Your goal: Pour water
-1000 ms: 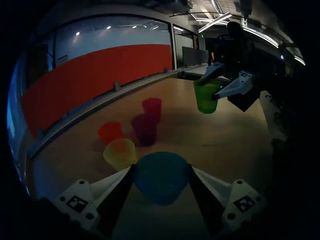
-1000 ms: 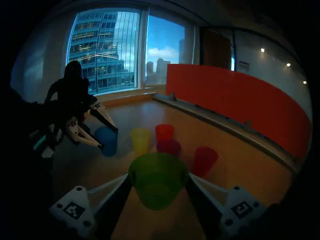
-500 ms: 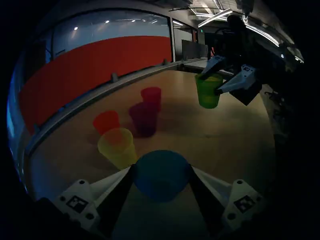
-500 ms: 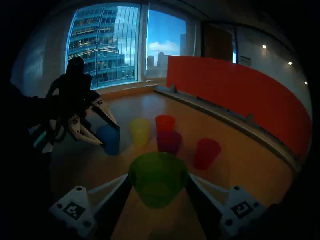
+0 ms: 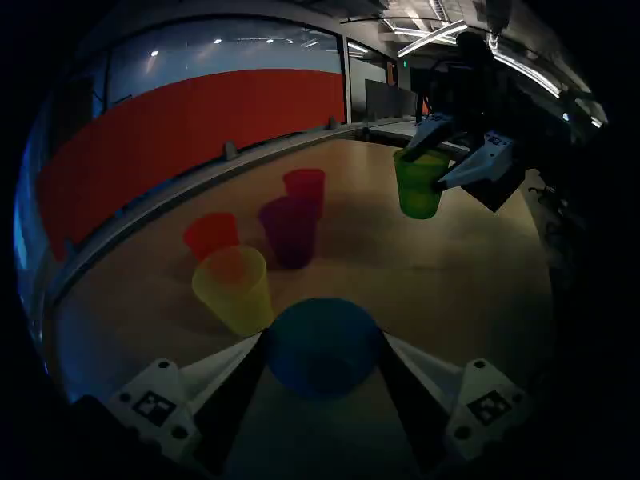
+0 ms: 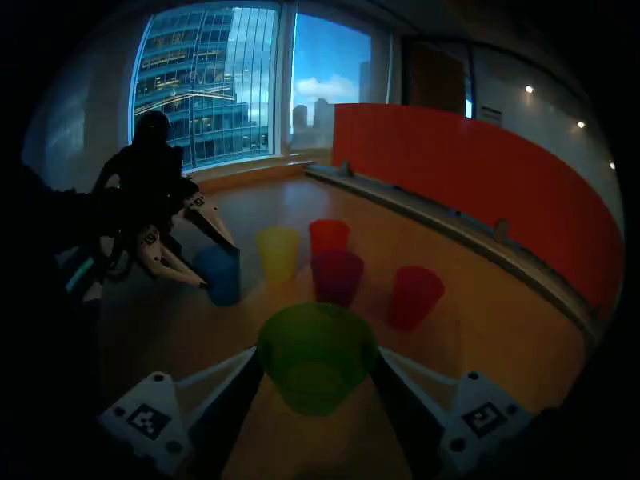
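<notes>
A red partition [image 6: 480,184] and bright windows [image 6: 208,88] border the wooden table [image 6: 496,344]

Translucent blue cup [image 5: 322,362] sits upright in left tool [image 5: 322,342], green cup [image 6: 317,364] upright in right tool [image 6: 317,352].

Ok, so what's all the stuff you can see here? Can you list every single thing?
blue cup: one, blue, close up at the bottom of the left gripper view.
green cup: one, green, close up at the bottom of the right gripper view.
yellow cup: one, yellow, standing on the table near the blue cup.
orange-red cup: one, orange-red, just behind the yellow cup.
purple cup: one, purple, middle of the group.
red cup: one, red, just beyond the purple cup.
table: one, light wood, under the cups.
wall panel: one, red, along the table's edge.
windows: two panes, blue, beyond the table.
left gripper: one, white and black, holding the blue cup.
right gripper: one, white and black, holding the green cup.
</notes>
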Available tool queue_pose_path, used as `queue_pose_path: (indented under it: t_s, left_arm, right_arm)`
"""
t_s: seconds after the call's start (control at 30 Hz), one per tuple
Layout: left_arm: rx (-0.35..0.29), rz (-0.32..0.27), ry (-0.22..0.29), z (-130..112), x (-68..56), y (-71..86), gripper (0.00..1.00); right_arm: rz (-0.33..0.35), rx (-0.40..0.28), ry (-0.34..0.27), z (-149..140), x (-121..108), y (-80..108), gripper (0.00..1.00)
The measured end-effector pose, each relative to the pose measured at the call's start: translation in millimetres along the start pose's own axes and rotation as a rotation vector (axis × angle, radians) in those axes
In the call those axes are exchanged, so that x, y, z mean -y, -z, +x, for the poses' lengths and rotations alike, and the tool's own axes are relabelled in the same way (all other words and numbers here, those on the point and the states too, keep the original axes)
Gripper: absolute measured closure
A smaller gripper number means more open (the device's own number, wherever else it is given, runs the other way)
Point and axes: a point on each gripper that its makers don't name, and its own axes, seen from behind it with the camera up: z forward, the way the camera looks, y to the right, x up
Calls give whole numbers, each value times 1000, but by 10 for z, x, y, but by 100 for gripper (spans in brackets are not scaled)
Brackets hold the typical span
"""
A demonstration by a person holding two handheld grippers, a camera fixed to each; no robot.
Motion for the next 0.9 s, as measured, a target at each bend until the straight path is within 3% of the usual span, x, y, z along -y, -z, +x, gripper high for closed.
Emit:
queue_pose_path:
  t_s: [0.27,0.47,0.9]
  left_arm:
    - [47,37,-26,-155,74,-12,4]
    - [74,32,-39,-225,53,-1,3]
    - [97,28,23,-384,43,103,3]
  right_arm:
    - [2,5,0,-36,25,-34,10]
    - [-3,21,2,-117,23,-63,10]
    - [-3,71,-13,-428,39,-200,9]
